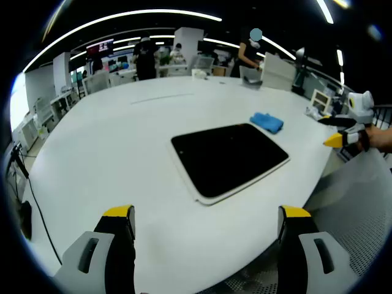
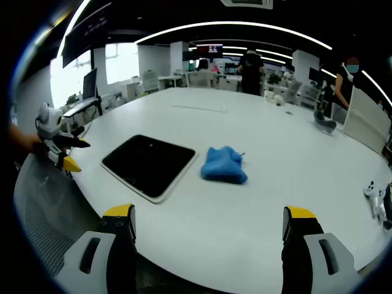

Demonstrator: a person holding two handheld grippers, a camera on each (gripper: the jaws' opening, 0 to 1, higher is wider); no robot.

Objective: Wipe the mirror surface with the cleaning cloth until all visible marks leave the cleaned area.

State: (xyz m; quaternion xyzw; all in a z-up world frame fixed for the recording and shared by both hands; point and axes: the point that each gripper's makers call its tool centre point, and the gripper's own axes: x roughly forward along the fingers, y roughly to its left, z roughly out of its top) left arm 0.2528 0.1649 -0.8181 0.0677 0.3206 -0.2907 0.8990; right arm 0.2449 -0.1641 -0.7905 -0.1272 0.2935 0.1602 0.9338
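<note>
A dark mirror [image 1: 229,159] in a thin white frame lies flat on the white table [image 1: 122,135]. A crumpled blue cleaning cloth [image 1: 267,122] sits on the table just past the mirror's far right corner, not touching it. My left gripper [image 1: 206,214] is open and empty, hovering over the near table edge in front of the mirror. In the right gripper view the mirror [image 2: 149,164] lies left of the cloth [image 2: 224,165]. My right gripper [image 2: 208,214] is open and empty, short of the cloth. Each gripper also appears in the other's view: the right gripper [image 1: 335,130] and the left gripper [image 2: 75,154].
The big white table [image 2: 294,153] curves away, with a grey mesh chair [image 2: 46,208] at its edge. A small white object [image 2: 376,195] lies at the far right. White boxes [image 1: 278,70] and several people stand beyond the far side, among office desks.
</note>
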